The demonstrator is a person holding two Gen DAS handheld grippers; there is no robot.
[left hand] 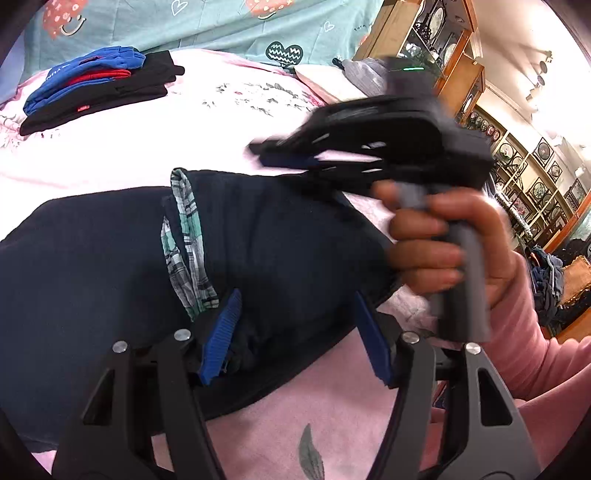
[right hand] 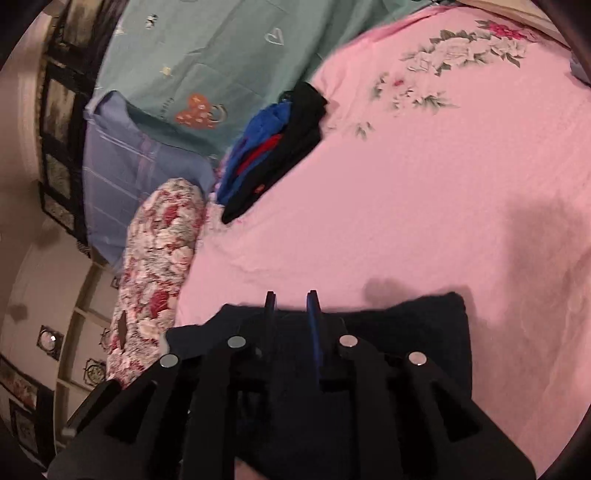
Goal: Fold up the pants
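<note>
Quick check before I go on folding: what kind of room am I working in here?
Most likely a bedroom in a home. The work surface is a bed with a pink floral sheet, a teal quilt and a flowered pillow at its edge. Wooden display cabinets line the wall beyond.

Counts, both views: 1 pair of dark navy pants [left hand: 110,258] w/ plaid lining; 2 two-finger grippers, left gripper [left hand: 295,334] and right gripper [right hand: 291,306], 2 blue-padded fingers [left hand: 221,332] each; 1 hand [left hand: 443,243] visible, in 1 pink sleeve [left hand: 535,332]; 1 stack of folded clothes [left hand: 96,88], approx. 4 garments, exact no. unclear; 1 pink floral bedsheet [right hand: 424,203]; 1 teal quilt [left hand: 221,26]; 1 floral bolster [right hand: 159,266]; 1 blue-grey pillow [right hand: 122,177].
</note>
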